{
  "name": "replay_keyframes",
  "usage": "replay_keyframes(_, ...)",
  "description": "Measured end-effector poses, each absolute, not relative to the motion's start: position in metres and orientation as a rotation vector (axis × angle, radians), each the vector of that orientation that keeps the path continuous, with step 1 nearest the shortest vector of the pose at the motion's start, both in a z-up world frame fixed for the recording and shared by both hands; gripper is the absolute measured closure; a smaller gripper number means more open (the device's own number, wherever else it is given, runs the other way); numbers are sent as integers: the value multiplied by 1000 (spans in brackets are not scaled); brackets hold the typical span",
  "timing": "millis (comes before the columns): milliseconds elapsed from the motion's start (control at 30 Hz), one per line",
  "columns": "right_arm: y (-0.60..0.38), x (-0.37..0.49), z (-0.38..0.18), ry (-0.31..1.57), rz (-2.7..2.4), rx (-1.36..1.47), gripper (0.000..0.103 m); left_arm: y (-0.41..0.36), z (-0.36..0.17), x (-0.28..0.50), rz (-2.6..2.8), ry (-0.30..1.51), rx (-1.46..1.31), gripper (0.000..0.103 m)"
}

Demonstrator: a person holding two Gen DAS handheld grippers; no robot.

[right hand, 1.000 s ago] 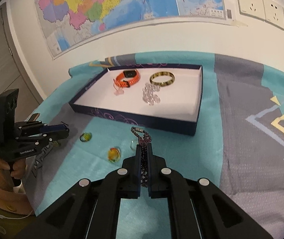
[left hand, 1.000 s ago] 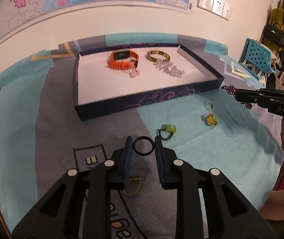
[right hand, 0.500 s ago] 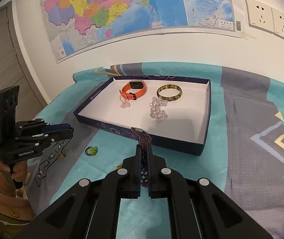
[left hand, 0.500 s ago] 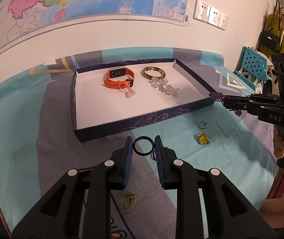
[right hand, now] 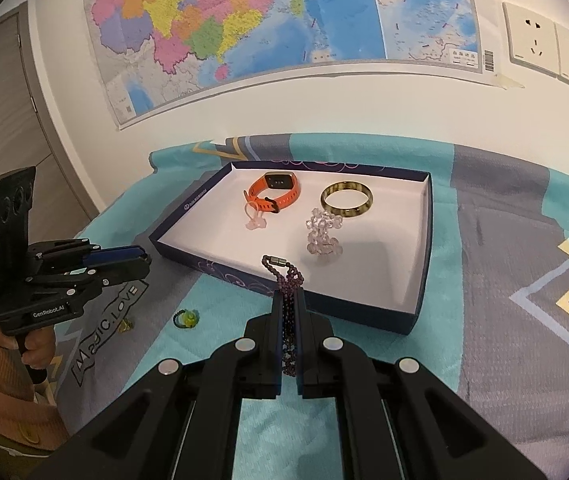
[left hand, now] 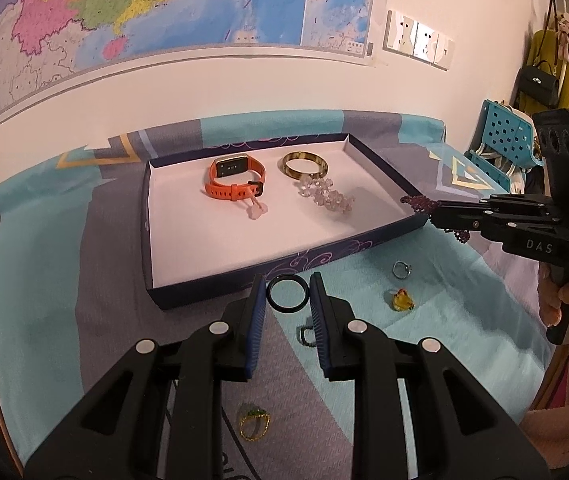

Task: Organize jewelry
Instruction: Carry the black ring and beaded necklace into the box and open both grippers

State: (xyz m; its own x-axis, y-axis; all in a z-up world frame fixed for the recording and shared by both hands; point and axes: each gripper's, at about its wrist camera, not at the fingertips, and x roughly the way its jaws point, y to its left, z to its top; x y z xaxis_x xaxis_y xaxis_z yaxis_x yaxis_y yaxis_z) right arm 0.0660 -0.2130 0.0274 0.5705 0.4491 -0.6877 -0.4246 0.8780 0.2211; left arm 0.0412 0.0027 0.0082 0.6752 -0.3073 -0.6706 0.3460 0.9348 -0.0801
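Note:
My left gripper is shut on a black ring, held above the cloth just in front of the navy tray. My right gripper is shut on a dark purple bead bracelet, at the tray's near wall. In the left wrist view it hovers at the tray's right corner. The tray holds an orange watch band, a brown bangle, a clear bead bracelet and a pink charm.
On the teal and grey cloth lie a silver ring, a yellow ring, a green-stoned gold ring and a green bead ring. A wall with a map stands behind. A blue chair is at the right.
Both grippers have moved forward toward the tray with their items. The right gripper's bracelet now reaches the tray's near right corner. Both grips are unchanged.

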Motion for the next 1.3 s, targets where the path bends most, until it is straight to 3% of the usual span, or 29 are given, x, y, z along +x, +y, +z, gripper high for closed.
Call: replay_keyframes(1300,-190,116,21,837,531,32,100,-1,11,89,-351,747,49,80)
